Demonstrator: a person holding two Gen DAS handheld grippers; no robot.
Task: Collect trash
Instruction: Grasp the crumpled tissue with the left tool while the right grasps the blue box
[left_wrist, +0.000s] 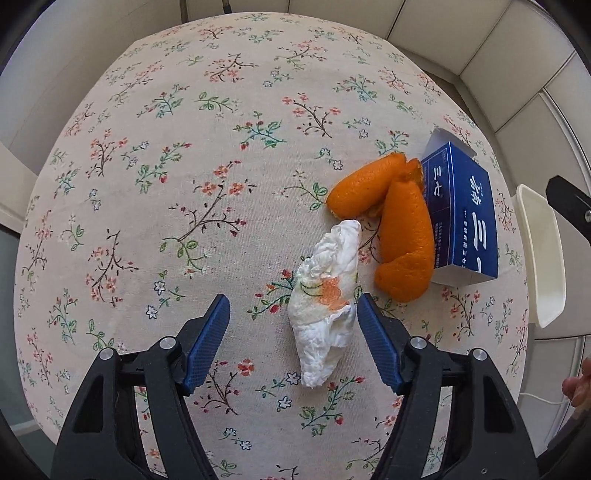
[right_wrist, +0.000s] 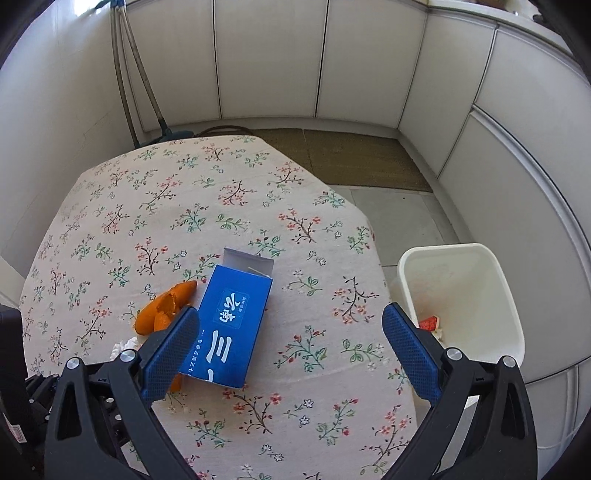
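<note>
Orange peel and blue box crowd the tissue's right; its left lies bare.

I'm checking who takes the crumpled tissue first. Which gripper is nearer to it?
Left. The left gripper straddles the crumpled tissue, jaws open around it. The right gripper hangs open over the blue box, with the tissue off beyond its left finger.

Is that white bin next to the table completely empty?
No: in the right wrist view the white bin beside the table already holds a red scrap and some pale bits at its bottom.
</note>
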